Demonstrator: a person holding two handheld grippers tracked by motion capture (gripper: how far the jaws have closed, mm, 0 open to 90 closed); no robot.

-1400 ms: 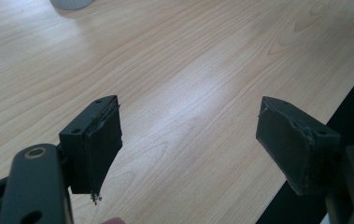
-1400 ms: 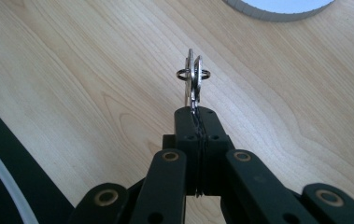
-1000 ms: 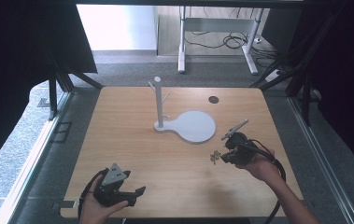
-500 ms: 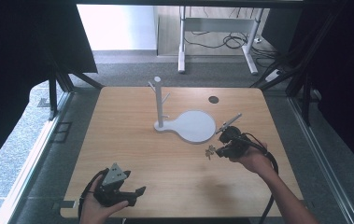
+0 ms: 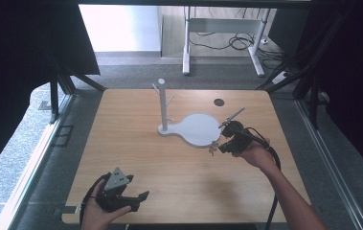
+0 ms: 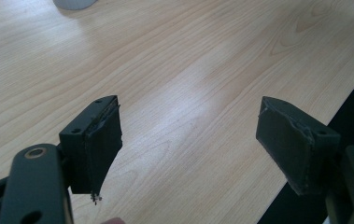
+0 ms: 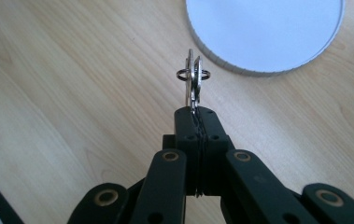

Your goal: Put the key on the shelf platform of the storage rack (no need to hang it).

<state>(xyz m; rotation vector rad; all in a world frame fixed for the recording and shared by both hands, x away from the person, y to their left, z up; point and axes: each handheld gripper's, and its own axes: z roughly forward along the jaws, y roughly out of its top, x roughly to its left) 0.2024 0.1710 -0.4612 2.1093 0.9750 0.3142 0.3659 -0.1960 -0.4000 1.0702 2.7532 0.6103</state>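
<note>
R tongs (image 7: pixel 195 111) pinching 2 keys (image 7: pixel 193 77) on ring, just beside white stand base (image 7: pixel 263 32), L tongs (image 6: pixel 188 140) spread, apparently empty

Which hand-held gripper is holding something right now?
The right hand-held gripper, beside the white stand's round base: its jaws are shut on a pair of keys on a ring. The left hand-held gripper stands open over bare table.
</note>
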